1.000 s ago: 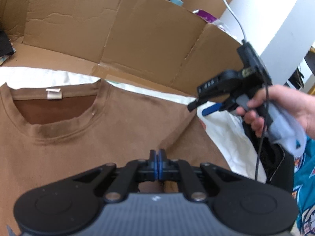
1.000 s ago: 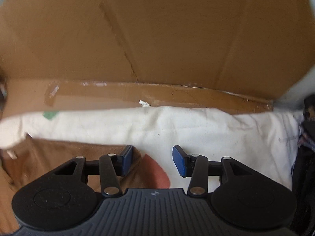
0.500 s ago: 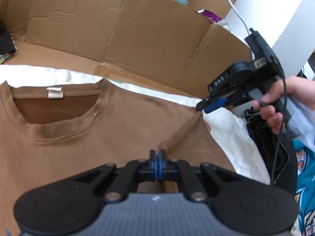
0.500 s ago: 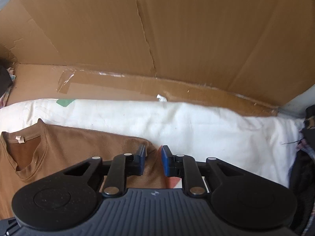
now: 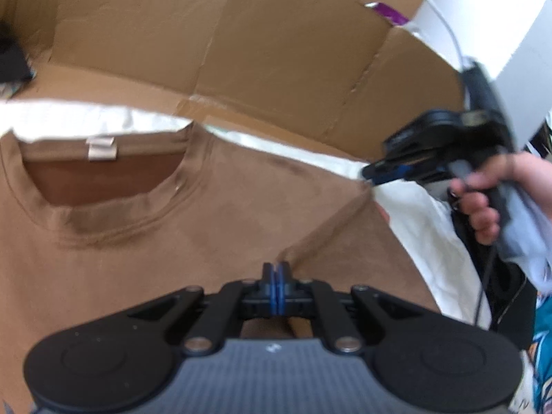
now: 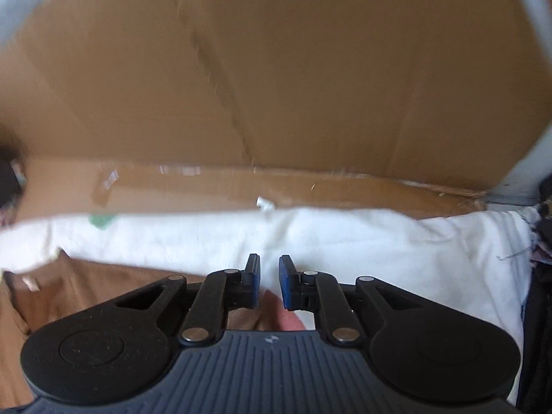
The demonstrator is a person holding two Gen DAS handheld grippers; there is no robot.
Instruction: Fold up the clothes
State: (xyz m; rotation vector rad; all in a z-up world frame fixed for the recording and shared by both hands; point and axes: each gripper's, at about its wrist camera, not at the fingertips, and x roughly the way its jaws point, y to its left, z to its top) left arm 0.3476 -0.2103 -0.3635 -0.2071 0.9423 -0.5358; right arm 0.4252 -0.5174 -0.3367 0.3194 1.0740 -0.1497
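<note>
Creased cardboard walls (image 5: 241,51) back a white sheet (image 6: 379,241) where the soft brown T-shirt (image 5: 138,241) is spread. Left gripper (image 5: 277,276) jaws are pinched on a shirt fold; right gripper (image 6: 269,276) jaws are closing, narrowly parted, at its sleeve.

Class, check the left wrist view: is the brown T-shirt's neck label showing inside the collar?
Yes, a pale neck label sits inside the back of the collar of the brown T-shirt, just above the neck opening.

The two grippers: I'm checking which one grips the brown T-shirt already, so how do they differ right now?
The left gripper has its jaws shut on a fold of the brown T-shirt; the right gripper shows a gap, its jaws closing at the sleeve edge. The left sits mid-shirt, the right beside the white sheet. Both have blue pads and point downward.
</note>
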